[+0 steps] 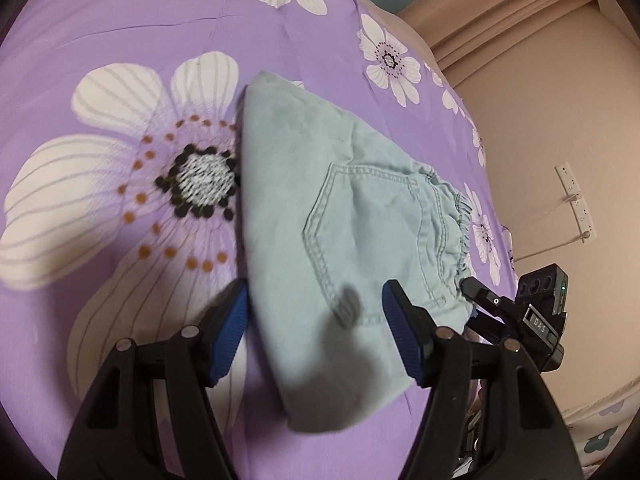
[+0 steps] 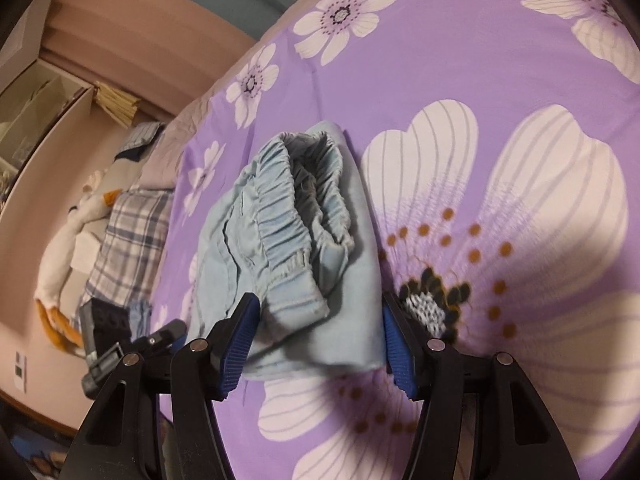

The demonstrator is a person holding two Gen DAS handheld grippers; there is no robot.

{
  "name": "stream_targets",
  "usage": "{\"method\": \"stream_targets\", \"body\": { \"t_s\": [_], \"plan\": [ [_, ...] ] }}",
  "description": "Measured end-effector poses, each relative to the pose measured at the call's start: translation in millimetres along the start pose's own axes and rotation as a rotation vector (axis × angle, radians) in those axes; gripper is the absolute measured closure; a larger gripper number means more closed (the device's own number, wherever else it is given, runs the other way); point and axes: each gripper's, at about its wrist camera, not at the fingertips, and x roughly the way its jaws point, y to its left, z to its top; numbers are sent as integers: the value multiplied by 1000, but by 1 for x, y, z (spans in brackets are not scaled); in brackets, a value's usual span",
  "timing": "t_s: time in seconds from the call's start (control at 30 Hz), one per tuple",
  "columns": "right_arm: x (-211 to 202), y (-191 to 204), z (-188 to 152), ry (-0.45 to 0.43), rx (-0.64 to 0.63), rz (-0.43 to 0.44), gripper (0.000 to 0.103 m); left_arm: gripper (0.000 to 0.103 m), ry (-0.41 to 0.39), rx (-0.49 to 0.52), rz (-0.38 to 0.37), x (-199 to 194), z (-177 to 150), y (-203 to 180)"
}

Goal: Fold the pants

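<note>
The pants (image 1: 320, 208) lay folded into a compact bundle on the purple floral bed (image 1: 120, 32), so the folding step appeared nearly complete. The left tool (image 1: 314, 336) and right tool (image 2: 316, 344) each stood wide, straddling the bundle without pressing it. The next move would probably be withdrawal or a final squaring; no containers were visible.

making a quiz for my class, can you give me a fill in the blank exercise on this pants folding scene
1. The folded pants are light ____ in colour.
2. They lie on a purple bedspread printed with large white ____.
3. The left tool has its blue pads standing ____, with nothing gripped.
4. The gathered elastic ____ of the pants shows toward the right tool.

Missing words: blue; flowers; open; waistband
</note>
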Motion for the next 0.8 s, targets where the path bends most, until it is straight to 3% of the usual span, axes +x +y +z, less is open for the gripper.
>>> {"method": "stream_targets", "body": {
  "t_s": [0.3, 0.8],
  "plan": [
    [16, 4, 14, 24, -50, 10, 43, 30, 14, 12, -17, 18, 20, -2],
    [33, 16, 28, 18, -123, -4, 43, 27, 9, 59, 26, 37, 34, -17]
  ]
}}
